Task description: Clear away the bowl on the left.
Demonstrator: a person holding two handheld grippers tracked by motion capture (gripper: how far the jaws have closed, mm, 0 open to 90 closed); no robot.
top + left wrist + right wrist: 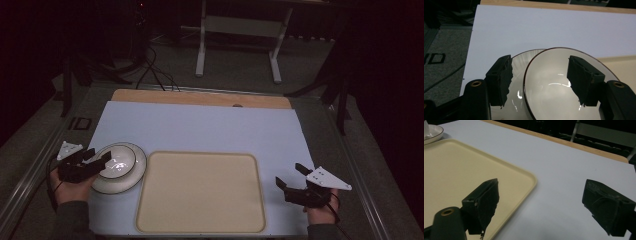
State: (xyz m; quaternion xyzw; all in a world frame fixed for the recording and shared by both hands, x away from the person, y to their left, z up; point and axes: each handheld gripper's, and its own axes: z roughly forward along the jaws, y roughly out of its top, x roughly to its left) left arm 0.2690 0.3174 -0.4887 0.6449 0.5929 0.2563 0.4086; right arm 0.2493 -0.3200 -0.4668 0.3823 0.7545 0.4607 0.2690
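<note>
1. A cream tray point(200, 192) lies on a pale blue table point(200, 125), near the person's edge.
2. Just left of the tray sits a white plate point(131, 177) with a white bowl point(117, 160) on it.
3. The left gripper point(97, 159) hovers over the bowl, jaws spread wide on either side of the bowl's rim, holding nothing.
4. The right gripper point(289, 176) hangs just right of the tray, jaws wide and empty.

High view looks forward and down over my table point(200, 125). Left gripper view sits close above the bowl point(559, 82). Right gripper view looks low across the tray point(461, 170); high view shares both.
</note>
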